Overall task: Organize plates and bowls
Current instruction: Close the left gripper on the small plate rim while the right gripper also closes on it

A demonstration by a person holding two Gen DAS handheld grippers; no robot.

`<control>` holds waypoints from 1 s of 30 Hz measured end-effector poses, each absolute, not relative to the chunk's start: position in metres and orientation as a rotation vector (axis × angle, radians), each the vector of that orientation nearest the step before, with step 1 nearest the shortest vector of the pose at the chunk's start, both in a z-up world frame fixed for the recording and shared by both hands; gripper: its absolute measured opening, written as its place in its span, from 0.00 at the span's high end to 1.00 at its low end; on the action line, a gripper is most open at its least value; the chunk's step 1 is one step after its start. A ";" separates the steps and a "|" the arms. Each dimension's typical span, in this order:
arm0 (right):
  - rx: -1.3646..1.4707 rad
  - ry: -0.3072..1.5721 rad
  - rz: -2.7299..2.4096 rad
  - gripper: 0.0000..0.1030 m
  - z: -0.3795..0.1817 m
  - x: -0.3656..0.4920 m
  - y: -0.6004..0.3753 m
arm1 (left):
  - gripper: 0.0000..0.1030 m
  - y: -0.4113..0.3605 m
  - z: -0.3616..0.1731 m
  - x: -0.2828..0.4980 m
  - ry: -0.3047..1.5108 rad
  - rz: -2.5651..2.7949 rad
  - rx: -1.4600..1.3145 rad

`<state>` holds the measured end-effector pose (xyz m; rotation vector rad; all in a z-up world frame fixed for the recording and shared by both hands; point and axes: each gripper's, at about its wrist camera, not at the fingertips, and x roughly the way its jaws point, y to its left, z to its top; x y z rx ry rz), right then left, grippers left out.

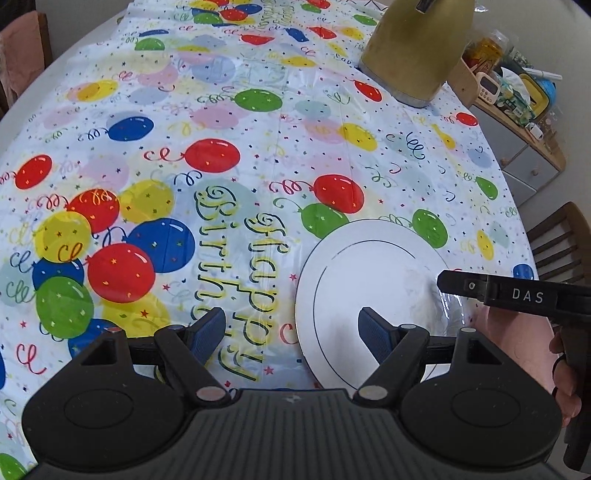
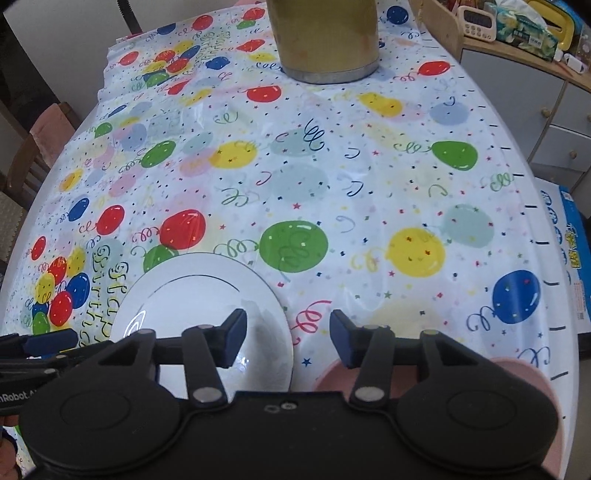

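- Closest to the lens on the left wrist cam is the left gripper (image 1: 291, 334), jaws spread wide with nothing between them, hovering over the near edge of the table.
- Its right finger sits over the white plate (image 1: 369, 280), which lies flat on the balloon "Happy Birthday" tablecloth (image 1: 221, 147) near the front edge.
- Right gripper (image 2: 288, 338) is released too, fingers apart and empty. Its left finger is over the plate's right rim, the other over bare cloth.
- There's a pink bowl (image 2: 517, 373) right under the right gripper's body, just beside the plate, mostly hidden by the gripper so can't tell more about it.
- Gold-coloured kettle-ish pot (image 2: 327, 40) stands at the far side of the table, well apart from the plate.
- Off the table on the right: a wooden shelf (image 2: 524, 48) with clutter, including a small timer (image 2: 476, 20).
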<state>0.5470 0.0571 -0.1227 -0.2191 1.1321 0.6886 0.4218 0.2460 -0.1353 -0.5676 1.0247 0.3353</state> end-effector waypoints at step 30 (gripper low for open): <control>-0.065 1.242 0.783 0.92 -0.133 0.563 0.038 | 0.88 0.273 -0.160 0.402 0.970 0.235 -0.844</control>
